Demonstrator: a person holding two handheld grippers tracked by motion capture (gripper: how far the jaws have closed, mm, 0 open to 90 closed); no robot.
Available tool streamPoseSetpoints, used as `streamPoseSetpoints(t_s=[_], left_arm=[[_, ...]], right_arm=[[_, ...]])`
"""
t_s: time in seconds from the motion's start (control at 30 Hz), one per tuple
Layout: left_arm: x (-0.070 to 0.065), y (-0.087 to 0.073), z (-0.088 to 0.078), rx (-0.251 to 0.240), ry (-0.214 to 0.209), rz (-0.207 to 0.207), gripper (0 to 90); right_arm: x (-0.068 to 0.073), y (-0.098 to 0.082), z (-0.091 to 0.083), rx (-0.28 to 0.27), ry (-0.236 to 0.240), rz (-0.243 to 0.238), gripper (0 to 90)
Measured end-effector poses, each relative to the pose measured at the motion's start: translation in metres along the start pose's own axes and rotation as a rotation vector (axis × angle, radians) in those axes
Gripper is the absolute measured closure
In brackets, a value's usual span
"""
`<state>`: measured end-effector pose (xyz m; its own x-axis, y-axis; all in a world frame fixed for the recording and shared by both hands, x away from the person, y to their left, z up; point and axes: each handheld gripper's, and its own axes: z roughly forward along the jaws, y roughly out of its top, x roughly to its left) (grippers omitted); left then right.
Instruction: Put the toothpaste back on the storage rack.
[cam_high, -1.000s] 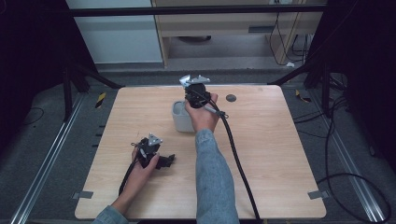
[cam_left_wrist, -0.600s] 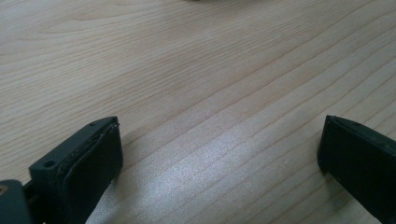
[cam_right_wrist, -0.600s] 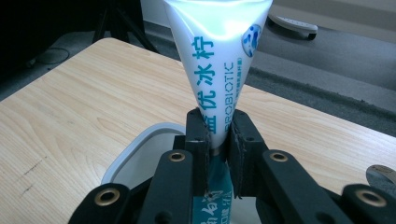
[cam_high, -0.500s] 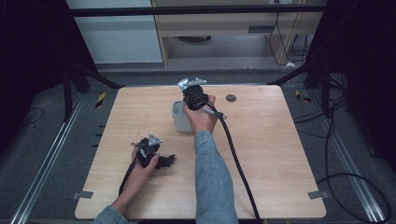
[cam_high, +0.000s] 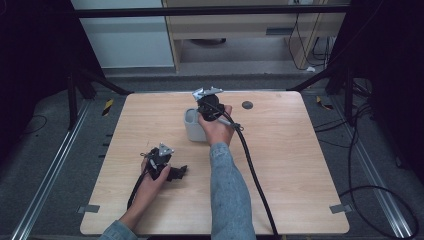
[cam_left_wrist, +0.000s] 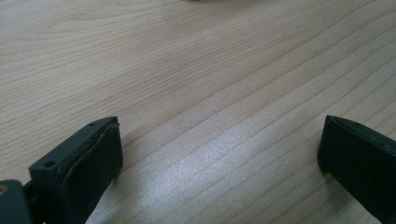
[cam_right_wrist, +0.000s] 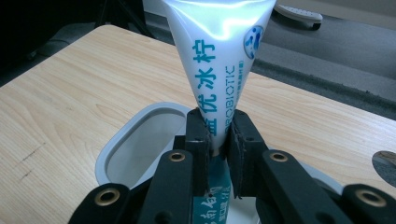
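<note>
Pale wood table, rounded corners, set on a dark floor between metal rails. Grey cup stands upright toward the far middle of the table, oval mouth open; the right gripper view shows its light grey rim and pale inside. Small dark round spot on the wood beyond and to the right of the cup. Right gripper held just over the cup's right side, jaws clamped on a tube: white and glossy, tapering from a broad flat end at top down to the pinch point, teal Chinese characters and the word PROBIOTIC along it, small blue round mark near the top, a teal band below the jaws. Tube stands nearly upright, lower end over the cup mouth; whether it touches the cup cannot be told. From the high view the tube itself is hidden behind hand and gripper. Left gripper rests low on the near left of the table, well apart from the cup; its own view shows jaws spread wide, bare wood grain between them.
</note>
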<state>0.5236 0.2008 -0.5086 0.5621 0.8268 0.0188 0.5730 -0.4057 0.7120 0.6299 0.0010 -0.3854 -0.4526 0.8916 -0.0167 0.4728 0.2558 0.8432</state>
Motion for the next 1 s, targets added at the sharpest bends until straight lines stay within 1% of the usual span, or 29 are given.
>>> streamPoseSetpoints(t_s=[0.17,0.6,0.8,1.0], left_arm=[[0.0,0.0,0.0001,0.0,0.001,0.0,0.0],[0.0,0.0,0.0,0.0,0.0,-0.001,0.0],[0.0,0.0,0.0,-0.001,0.0,-0.001,0.0],[0.0,0.0,0.0,0.001,0.0,0.0,0.0]], right_arm=[[0.0022,-0.0015,0.0025,0.011,0.003,-0.01,79.8],[0.0052,-0.0027,0.0054,0.02,0.01,-0.008,79.7],[0.0057,-0.0037,0.0075,0.027,0.009,-0.017,79.7],[0.006,-0.0037,0.0084,0.031,0.008,-0.016,79.6]])
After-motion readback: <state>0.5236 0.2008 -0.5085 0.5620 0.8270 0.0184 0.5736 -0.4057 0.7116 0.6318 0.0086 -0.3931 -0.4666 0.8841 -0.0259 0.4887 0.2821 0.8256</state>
